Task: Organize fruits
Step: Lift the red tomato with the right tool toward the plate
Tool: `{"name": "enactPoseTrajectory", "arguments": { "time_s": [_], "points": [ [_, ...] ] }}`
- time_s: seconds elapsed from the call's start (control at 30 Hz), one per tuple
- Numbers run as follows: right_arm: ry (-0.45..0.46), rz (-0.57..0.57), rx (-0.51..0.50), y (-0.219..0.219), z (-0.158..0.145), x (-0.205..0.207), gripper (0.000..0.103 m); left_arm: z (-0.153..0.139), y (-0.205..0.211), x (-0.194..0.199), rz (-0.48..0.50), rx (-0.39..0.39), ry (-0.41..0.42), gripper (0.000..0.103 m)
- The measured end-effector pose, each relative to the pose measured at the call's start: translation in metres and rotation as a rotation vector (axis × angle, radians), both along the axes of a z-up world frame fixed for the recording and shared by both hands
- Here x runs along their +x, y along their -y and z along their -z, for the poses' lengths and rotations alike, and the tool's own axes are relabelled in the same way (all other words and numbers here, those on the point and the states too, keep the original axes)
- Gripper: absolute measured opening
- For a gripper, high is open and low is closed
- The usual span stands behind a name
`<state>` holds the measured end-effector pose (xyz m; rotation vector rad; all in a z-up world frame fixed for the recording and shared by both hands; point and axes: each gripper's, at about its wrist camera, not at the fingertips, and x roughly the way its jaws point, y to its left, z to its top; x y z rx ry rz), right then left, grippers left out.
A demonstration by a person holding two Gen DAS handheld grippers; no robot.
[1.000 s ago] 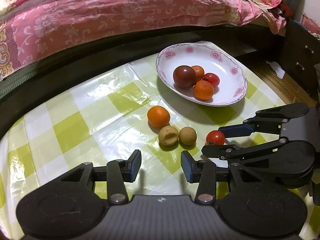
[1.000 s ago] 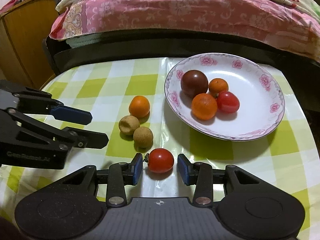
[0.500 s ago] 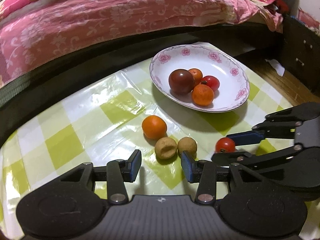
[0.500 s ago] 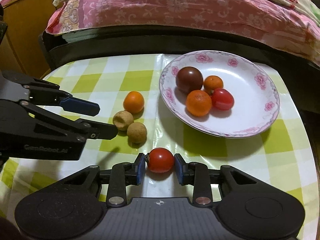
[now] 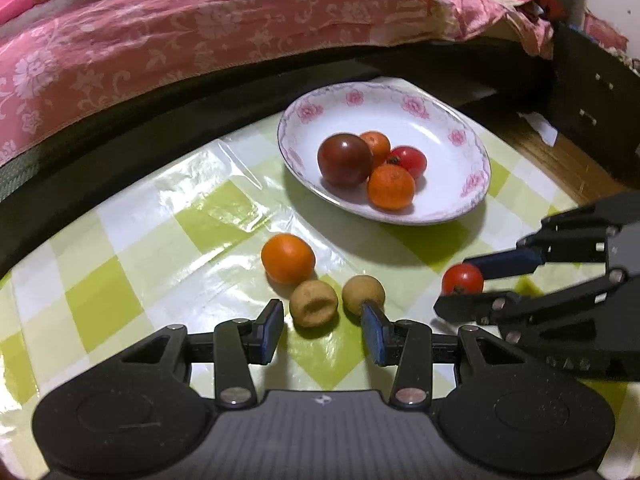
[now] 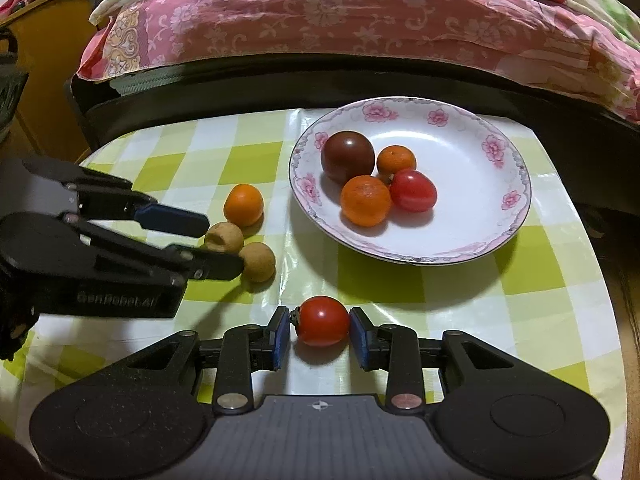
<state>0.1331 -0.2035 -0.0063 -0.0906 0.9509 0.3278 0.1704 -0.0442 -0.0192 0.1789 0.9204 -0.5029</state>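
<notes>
My right gripper (image 6: 320, 330) is shut on a red cherry tomato (image 6: 322, 321), which rests on the checked tablecloth; it also shows in the left wrist view (image 5: 463, 279). My left gripper (image 5: 322, 326) is open around a dented brown longan (image 5: 313, 303), with a second longan (image 5: 363, 289) at its right fingertip. An orange (image 5: 288, 258) lies just beyond. The white flowered plate (image 6: 480, 216) holds a dark tomato (image 6: 347, 156), two oranges and a red tomato (image 6: 413, 190).
A bed with a pink flowered cover (image 6: 360, 16) runs along the table's far side behind a dark frame. A wooden cabinet (image 6: 44, 68) stands at the left. The table's rounded edge (image 6: 608, 280) drops off at the right.
My right gripper has closed its fingers onto the red tomato. My left gripper has moved forward so the dented longan now lies between its open fingers.
</notes>
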Motion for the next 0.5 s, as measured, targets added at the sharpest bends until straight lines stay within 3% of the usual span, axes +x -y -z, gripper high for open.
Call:
{"name": "enactPoseTrajectory", "arguments": {
  "time_s": [0.5],
  "points": [
    [-0.006,-0.003,-0.001,0.000,0.002,0.000,0.029,0.008,0.005,0.011,0.012,0.043,0.029,0.050]
  ]
}}
